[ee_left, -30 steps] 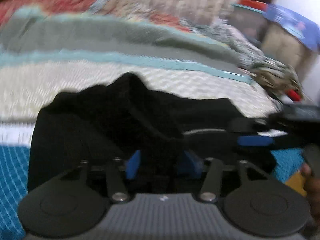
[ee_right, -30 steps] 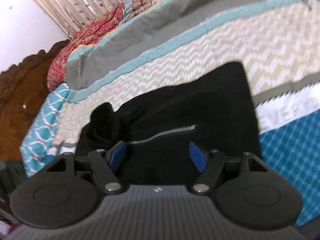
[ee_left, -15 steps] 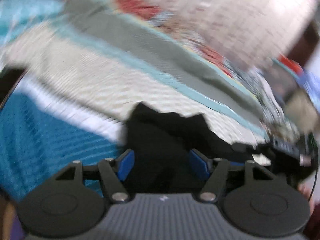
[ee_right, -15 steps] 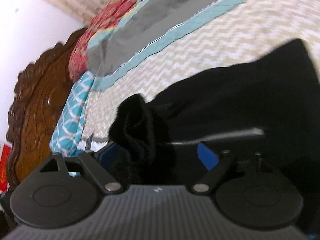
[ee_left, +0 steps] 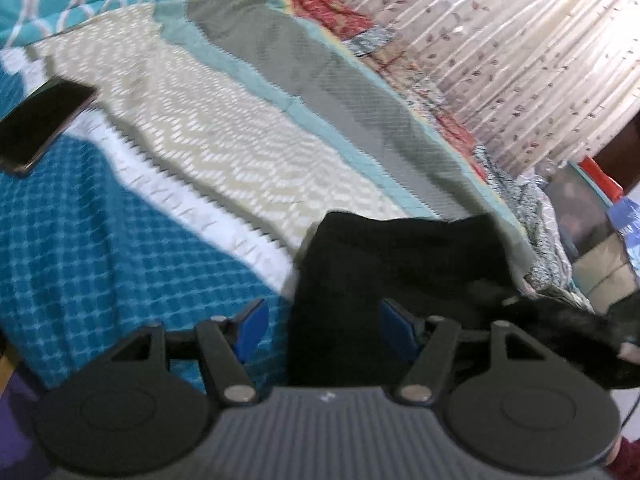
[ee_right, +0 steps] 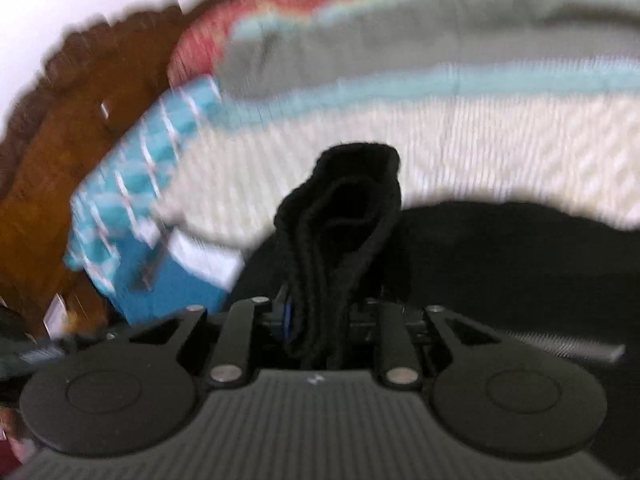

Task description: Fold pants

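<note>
Left gripper (ee_left: 320,326) stands with its blue pads spread; a black strip of the pants (ee_left: 400,264) runs up between them, lying against the right-hand pad and clear of the left-hand pad (ee_left: 250,330), so no pinch is confirmed. Whether the right-hand pad presses the cloth cannot be told.

Left wrist view, left to right: a dark phone (ee_left: 42,124) lies flat on the bed cover (ee_left: 120,248), at the edge where the blue checked panel meets the white band. Cream zigzag, teal and grey bands of the cover follow diagonally. The pants lie on the cover at centre right, bunched, with their near end reaching the gripper. Beyond the bed hangs a pleated curtain (ee_left: 500,40) with a leaf print. At far right, past the bed's edge, a stack of boxes and coloured items (ee_left: 600,232) is visible; contents cannot be made out.

Right gripper (ee_right: 316,320) has just been closing and is now pressed together on a thick folded bunch of the pants (ee_right: 344,220), which stands upright out of the jaws. The rest of the garment spreads black to the right on the cover, with a silver zip (ee_right: 560,342) showing near the gripper's right side. This view is blurred. At left, a carved brown wooden headboard (ee_right: 60,160) adjoins the bed cover (ee_right: 480,136).
</note>
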`<state>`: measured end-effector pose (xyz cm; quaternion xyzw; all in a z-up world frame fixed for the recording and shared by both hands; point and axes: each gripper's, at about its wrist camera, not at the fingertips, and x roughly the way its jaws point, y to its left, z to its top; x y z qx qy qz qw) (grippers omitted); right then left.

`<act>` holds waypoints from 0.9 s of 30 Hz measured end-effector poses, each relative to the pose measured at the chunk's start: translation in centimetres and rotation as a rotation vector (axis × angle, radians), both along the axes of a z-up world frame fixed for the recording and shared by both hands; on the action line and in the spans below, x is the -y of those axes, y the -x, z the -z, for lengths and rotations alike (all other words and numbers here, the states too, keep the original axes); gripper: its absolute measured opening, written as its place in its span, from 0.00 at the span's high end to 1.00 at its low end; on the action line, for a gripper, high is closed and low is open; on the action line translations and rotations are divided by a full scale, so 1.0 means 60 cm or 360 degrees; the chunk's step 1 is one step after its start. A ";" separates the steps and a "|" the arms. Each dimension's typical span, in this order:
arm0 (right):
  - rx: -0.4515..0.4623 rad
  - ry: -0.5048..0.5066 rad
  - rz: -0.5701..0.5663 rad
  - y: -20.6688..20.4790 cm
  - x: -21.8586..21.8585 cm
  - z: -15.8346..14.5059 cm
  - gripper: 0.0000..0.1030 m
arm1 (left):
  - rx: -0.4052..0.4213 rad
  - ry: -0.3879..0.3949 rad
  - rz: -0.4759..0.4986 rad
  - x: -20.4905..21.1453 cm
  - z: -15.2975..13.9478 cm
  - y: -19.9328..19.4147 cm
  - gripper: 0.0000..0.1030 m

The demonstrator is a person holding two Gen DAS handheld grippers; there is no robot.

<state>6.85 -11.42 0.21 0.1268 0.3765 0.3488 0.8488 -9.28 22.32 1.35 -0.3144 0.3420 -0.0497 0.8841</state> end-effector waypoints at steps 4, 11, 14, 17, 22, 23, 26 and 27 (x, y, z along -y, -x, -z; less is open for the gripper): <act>0.0136 -0.0064 0.0189 0.007 0.100 -0.043 0.77 | 0.0049 -0.0012 0.0110 0.037 -0.017 -0.030 0.40; -0.0154 -0.0154 0.0573 0.024 0.278 0.035 0.77 | 0.0017 -0.0105 0.0377 0.153 -0.011 -0.091 0.40; -0.0300 -0.0136 0.0687 0.041 0.290 0.088 0.60 | -0.0033 -0.0176 0.0504 0.207 0.006 -0.110 0.39; -0.0330 -0.0192 0.0744 0.050 0.306 0.100 0.55 | -0.0129 -0.0297 0.0587 0.251 0.035 -0.123 0.39; -0.0073 -0.0166 0.0960 0.068 0.339 0.050 0.35 | -0.0144 -0.0442 0.0603 0.278 0.043 -0.112 0.39; -0.0054 -0.0189 0.0957 0.071 0.343 0.045 0.36 | -0.0135 -0.0422 0.0605 0.278 0.038 -0.109 0.39; 0.0012 -0.0195 0.0888 0.075 0.334 0.040 0.43 | -0.0072 -0.0402 0.0626 0.285 0.017 -0.107 0.39; 0.0046 -0.0171 0.0851 0.077 0.325 0.039 0.49 | -0.0039 -0.0432 0.0639 0.291 0.012 -0.104 0.39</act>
